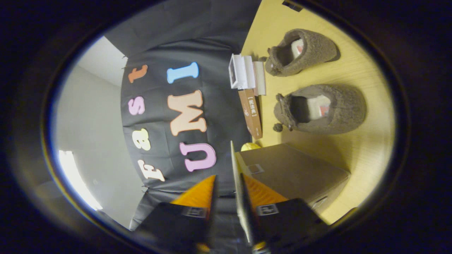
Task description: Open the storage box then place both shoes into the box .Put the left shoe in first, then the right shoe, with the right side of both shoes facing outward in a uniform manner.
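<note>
The view is rolled on its side, with the wooden table [360, 148] at the right. The grey-brown storage box [293, 173] lies just ahead of my fingers. Its thin lid [236, 169] stands on edge between them. One finger [261, 192] rests against the lid on the box side. The other finger [199, 194] stands a small gap away from it. My gripper [229, 175] is narrowly open around the lid. Beyond the box, two fuzzy brown shoes lie side by side on the table, one nearer the box [321, 109] and one farther [303, 53].
A brown book [251, 113] and a stack of small white boxes [243, 72] stand against the black cloth wall behind the shoes. A yellow object [250, 145] peeks out between the book and the box. A pale wall lies past the cloth.
</note>
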`<state>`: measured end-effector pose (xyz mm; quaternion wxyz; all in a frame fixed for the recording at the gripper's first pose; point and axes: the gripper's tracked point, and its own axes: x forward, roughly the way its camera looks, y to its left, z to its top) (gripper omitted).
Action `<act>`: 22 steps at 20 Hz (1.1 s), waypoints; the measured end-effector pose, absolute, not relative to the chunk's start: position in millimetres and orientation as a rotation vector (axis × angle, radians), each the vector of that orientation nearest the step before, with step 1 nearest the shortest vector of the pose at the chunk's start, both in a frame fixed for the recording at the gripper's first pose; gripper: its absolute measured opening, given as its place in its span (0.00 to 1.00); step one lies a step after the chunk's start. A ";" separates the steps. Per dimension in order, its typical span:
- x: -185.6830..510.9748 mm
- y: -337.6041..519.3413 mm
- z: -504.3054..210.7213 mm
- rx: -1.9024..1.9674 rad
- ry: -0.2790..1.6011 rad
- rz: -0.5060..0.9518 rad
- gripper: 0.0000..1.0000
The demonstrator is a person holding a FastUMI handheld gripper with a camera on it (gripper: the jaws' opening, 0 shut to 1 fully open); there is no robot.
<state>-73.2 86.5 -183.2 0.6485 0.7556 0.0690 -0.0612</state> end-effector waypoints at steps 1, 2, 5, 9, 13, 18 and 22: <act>-71.8 85.2 -181.4 1.720 0.138 -0.140 0.26; -70.1 83.9 -183.5 1.692 0.145 -0.160 0.16; -87.0 79.6 -168.7 1.589 0.146 -0.131 0.05; -56.5 93.8 -114.3 1.435 0.144 -0.051 0.03; -43.0 115.5 -75.3 1.260 0.180 0.011 0.03; -36.3 156.7 -31.4 1.116 0.223 0.054 0.03; -29.7 204.1 -11.8 1.091 0.238 0.104 0.03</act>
